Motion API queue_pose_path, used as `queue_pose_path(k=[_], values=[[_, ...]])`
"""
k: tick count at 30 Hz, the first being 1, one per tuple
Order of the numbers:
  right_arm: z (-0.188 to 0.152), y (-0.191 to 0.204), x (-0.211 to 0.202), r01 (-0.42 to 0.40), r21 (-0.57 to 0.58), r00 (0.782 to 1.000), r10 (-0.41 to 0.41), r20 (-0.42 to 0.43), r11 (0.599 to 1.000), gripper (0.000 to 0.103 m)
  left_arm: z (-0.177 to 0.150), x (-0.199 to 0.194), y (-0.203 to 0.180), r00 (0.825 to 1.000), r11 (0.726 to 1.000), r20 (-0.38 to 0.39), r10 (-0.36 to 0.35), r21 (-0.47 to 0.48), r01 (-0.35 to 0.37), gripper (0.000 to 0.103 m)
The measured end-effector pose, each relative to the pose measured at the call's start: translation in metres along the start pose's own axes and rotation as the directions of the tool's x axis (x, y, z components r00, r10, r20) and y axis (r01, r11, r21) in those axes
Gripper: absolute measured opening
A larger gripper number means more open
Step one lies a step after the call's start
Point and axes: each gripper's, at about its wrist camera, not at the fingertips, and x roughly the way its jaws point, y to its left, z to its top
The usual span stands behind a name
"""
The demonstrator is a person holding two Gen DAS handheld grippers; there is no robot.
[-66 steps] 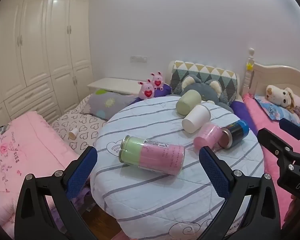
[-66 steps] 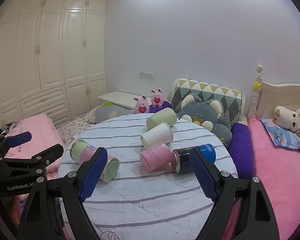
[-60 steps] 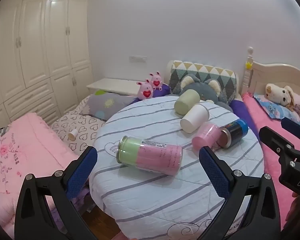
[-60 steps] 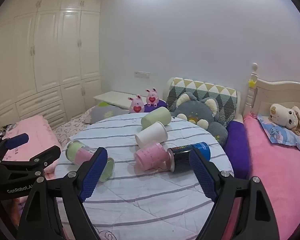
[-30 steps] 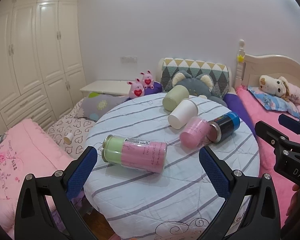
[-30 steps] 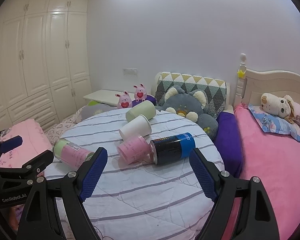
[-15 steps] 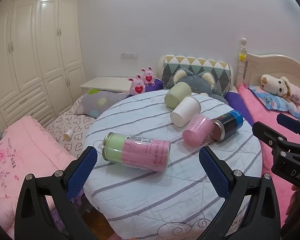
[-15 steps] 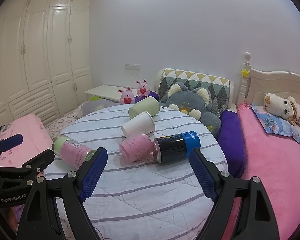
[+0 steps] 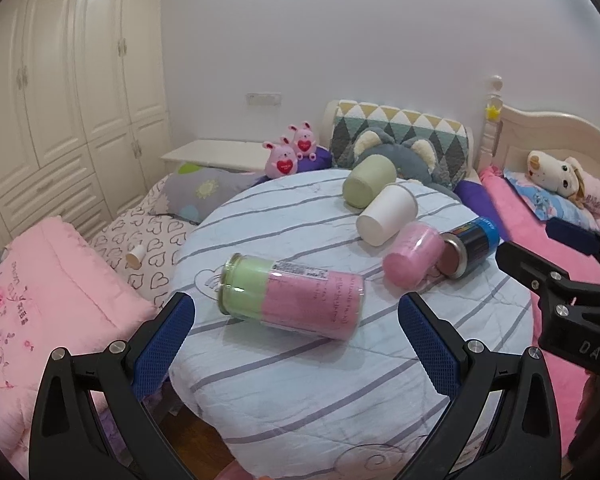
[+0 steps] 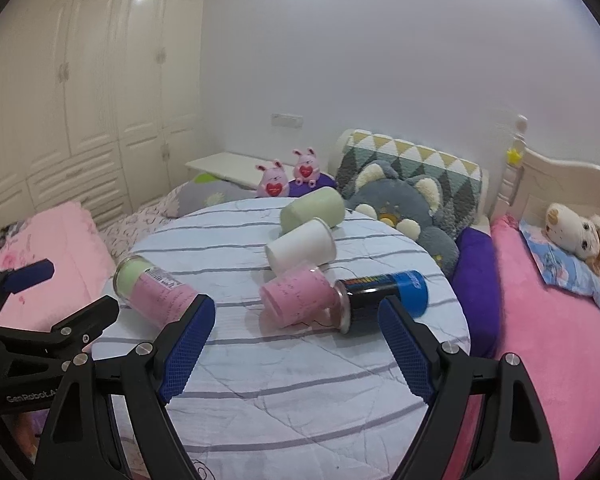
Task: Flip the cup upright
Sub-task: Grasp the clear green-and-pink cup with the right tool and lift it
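Several cups lie on their sides on a round striped table (image 9: 308,392) (image 10: 292,384). A green and pink clear jar (image 9: 292,301) (image 10: 154,294) lies nearest the left. A pink cup (image 9: 411,254) (image 10: 296,298) touches a black and blue can (image 9: 469,245) (image 10: 380,294). A white cup (image 9: 386,215) (image 10: 302,246) and a pale green cup (image 9: 367,187) (image 10: 312,209) lie behind. My left gripper (image 9: 296,354) is open in front of the jar. My right gripper (image 10: 296,350) is open in front of the pink cup and can. Both are empty.
Beds with pink quilts (image 9: 40,292) flank the table left and right (image 10: 552,340). A grey plush toy (image 10: 404,204) and patterned cushion (image 9: 400,128) lie behind the table. White wardrobes (image 9: 60,80) fill the left wall.
Both grippers have moved slightly closer to the table and lower; the jar and the pink cup loom larger. No cup has moved. Both grippers stay open.
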Motion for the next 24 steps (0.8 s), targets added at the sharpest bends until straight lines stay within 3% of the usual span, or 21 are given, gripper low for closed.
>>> queue_pose_path(k=[6, 12, 16, 19, 24], values=[[0.012, 0.031, 0.018, -0.065, -0.143, 0.997, 0.058, -0.051, 0.988, 0.085, -0.008, 0.013, 0.036, 0.997, 0.997, -0.054, 0.047, -0.051, -0.050, 0.103], [0.021, 0.071, 0.047, -0.205, -0.273, 0.976, 0.175, -0.132, 0.940, 0.085, -0.016, 0.020, 0.064, 0.992, 0.991, -0.083, 0.095, -0.083, -0.102, 0.103], [0.027, 0.103, 0.076, -0.316, -0.352, 0.942, 0.246, -0.228, 0.881, 0.085, -0.020, 0.033, 0.085, 0.986, 0.984, -0.130, 0.107, -0.125, -0.124, 0.103], [0.028, 0.118, 0.094, -0.353, -0.403, 0.923, 0.243, -0.300, 0.844, 0.085, -0.024, 0.042, 0.097, 0.983, 0.982, -0.152, 0.104, -0.138, -0.126, 0.103], [0.024, 0.139, 0.130, -0.439, -0.467, 0.868, 0.229, -0.440, 0.768, 0.085, -0.029, 0.056, 0.114, 0.976, 0.979, -0.190, 0.108, -0.152, -0.138, 0.103]])
